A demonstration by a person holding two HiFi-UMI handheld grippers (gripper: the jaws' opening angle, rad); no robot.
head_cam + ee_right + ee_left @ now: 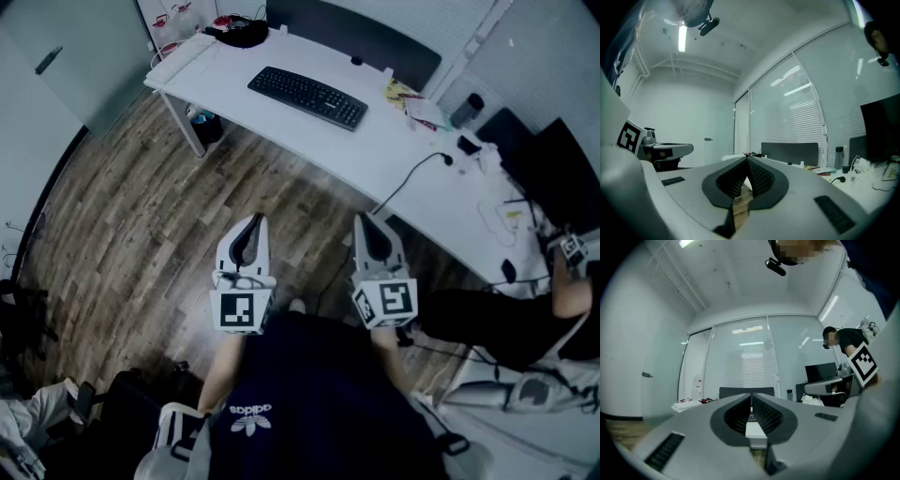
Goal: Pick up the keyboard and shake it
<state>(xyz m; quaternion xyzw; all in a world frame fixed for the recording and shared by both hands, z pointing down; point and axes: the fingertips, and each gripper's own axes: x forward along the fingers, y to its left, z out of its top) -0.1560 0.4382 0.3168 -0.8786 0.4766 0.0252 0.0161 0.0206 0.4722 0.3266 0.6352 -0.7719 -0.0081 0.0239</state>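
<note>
A black keyboard (307,97) lies on the long white desk (281,127), well ahead of me. My left gripper (249,221) and right gripper (364,220) are held side by side over the wooden floor, level and pointing toward the desk, short of its near edge. Both are shut with nothing between the jaws. In the left gripper view the left gripper (751,398) has its tips pressed together, with the desk (689,405) far beyond. The right gripper (747,160) likewise shows closed tips in the right gripper view. The keyboard is hidden in both gripper views.
A black cable (409,178) runs across the desk to its near edge. Papers (415,103), a dark bottle (466,110) and a black item (240,34) sit on the desk. A second person (525,319) sits at the right. A bin (206,125) stands under the desk.
</note>
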